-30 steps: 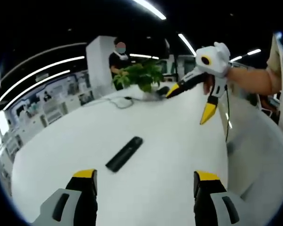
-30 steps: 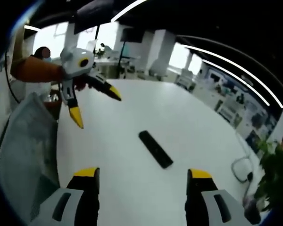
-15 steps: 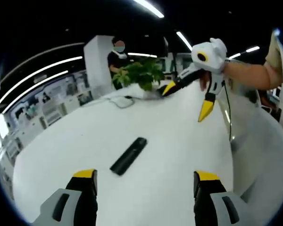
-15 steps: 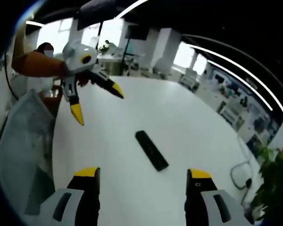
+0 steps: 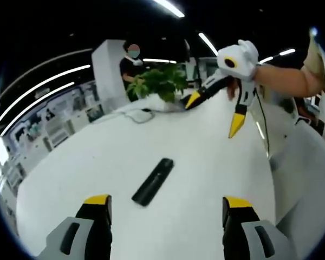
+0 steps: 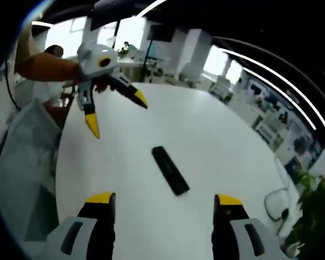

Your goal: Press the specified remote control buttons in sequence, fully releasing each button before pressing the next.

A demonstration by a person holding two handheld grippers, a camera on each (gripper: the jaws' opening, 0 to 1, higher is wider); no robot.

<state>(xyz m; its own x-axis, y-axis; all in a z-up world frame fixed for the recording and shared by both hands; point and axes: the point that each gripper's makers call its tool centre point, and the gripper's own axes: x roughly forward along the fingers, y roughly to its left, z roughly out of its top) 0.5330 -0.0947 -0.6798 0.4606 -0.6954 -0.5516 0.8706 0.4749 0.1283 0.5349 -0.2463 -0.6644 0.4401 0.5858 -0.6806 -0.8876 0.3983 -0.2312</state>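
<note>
Yellow-tipped and spread wide, the left gripper (image 5: 167,208) and right gripper (image 6: 162,206) both hover empty above the white counter (image 5: 86,162), well apart from the black remote (image 5: 153,181), so no press looks begun yet.
</note>
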